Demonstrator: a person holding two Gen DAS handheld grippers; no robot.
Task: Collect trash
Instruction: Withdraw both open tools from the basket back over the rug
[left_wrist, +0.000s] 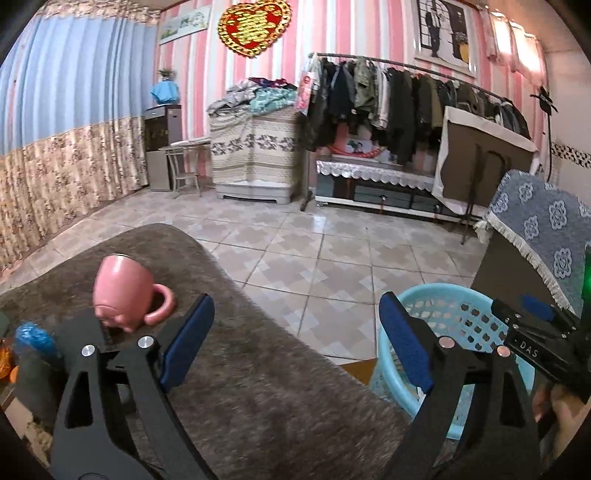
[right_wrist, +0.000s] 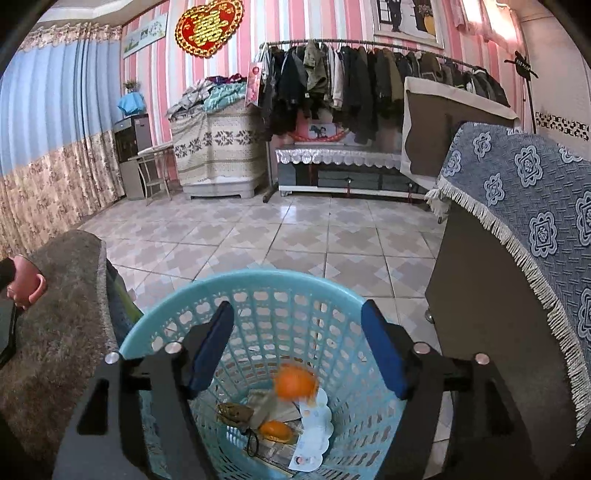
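mug: pink (left_wrist: 123, 295), upside down on brown fuzzy cover (left_wrist: 258, 369), handle to 3 o'clock; seen again at 9 o'clock in right wrist view.
floor: beige/grey patterned tiles (left_wrist: 314, 254), mid-frame.
curtain: blue top, floral lower part (left_wrist: 66, 122), 9–10 o'clock.
wall: pink/white stripes w/ red-gold heart ornament (left_wrist: 253, 26) at 12 o'clock.
clothes rack: dark jackets on curved rail (left_wrist: 406, 92), 1–2 o'clock.
cabinet: draped in patterned cloth, folded clothes piled on top (left_wrist: 255, 144), 12 o'clock.
low stand: lace-edged cover (left_wrist: 369, 173), under rack.
blue cloth: floral, fringed edge (right_wrist: 517, 192), draped over dark furniture at 3 o'clock.
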